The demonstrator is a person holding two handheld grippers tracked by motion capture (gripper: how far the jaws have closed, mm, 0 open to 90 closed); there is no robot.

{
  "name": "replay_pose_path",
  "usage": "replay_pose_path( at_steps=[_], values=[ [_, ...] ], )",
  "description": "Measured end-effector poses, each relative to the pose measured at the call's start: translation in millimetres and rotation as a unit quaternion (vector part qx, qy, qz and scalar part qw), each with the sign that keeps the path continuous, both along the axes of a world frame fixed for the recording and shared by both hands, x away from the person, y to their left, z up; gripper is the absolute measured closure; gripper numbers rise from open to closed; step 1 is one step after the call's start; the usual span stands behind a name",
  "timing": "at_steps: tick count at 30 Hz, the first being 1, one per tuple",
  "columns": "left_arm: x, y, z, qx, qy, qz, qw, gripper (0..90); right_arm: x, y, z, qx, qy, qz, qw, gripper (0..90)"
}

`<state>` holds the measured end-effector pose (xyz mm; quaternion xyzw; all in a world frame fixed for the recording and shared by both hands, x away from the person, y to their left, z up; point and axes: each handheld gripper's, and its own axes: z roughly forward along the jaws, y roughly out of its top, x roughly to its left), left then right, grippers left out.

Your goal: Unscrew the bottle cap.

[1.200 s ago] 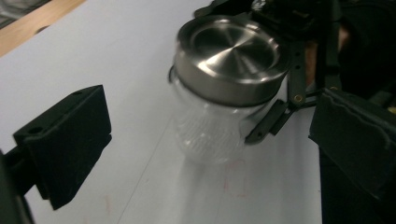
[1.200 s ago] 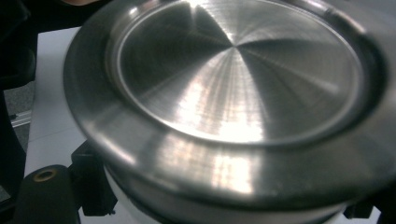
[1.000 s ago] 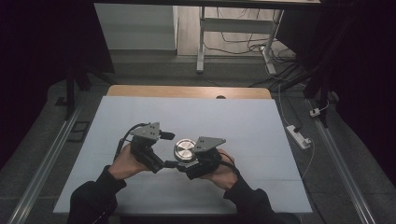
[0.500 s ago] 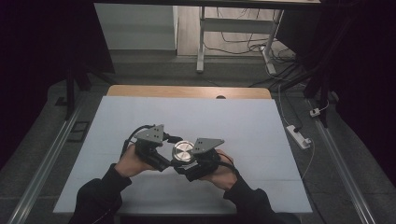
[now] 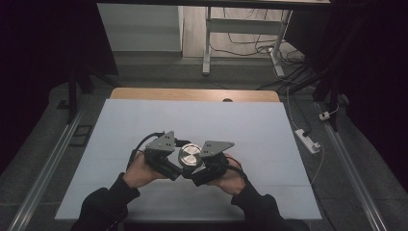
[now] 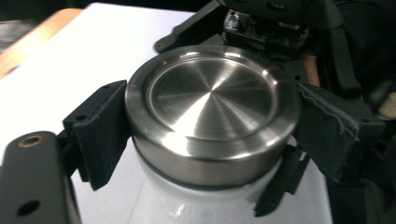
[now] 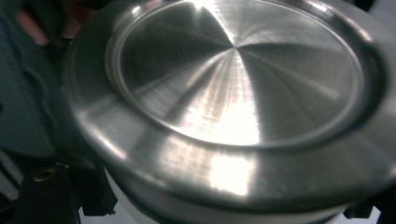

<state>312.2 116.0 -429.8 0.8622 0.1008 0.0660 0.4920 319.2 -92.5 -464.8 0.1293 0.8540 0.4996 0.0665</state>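
The round brushed-steel lid sits on a whitish jar body, just above the pale blue table, at the middle of its near half. Bare table lies open beyond the lid towards the far wooden edge strip and to either side of it; the near edge is close behind the hands. The lid has a recessed disc with fine spun rings, a raised rim and a dark seam below; no writing is readable on it. The left tongs flank the lid, their jaws having just been opening, the lid between them, with pads apparently at its rim. The right tongs are clamped on the jar below the lid.
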Motion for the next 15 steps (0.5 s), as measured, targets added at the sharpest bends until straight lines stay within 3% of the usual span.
replay_pose_path(
  at_steps=[5, 8, 10, 12, 15],
  values=[
    [8.3, 3.7, -5.5, -0.025, 0.026, -0.057, 0.9977, 16.9, -4.2, 3.9, 0.0, 0.0, 0.006, 0.03, 0.9995, 14.7],
    [8.2, 1.8, -7.8, -0.027, 0.027, -0.065, 0.9972, 17.7, -5.6, 5.5, -1.4, -0.006, 0.001, 0.042, 0.9991, 14.8],
    [6.2, 0.6, -7.5, -0.028, 0.025, -0.044, 0.9984, 18.2, -5.8, 5.7, -1.9, -0.007, 0.002, 0.038, 0.9993, 14.8],
    [3.1, -3.1, -6.4, -0.027, 0.022, -0.006, 0.9994, 18.5, -4.1, 4.9, -1.3, -0.008, 0.0, 0.024, 0.9997, 14.8],
    [-3.1, -12.0, -5.3, -0.022, 0.013, 0.058, 0.998, 18.5, -1.6, 2.8, -0.5, -0.011, -0.005, -0.006, 0.9999, 14.8]
  ],
)
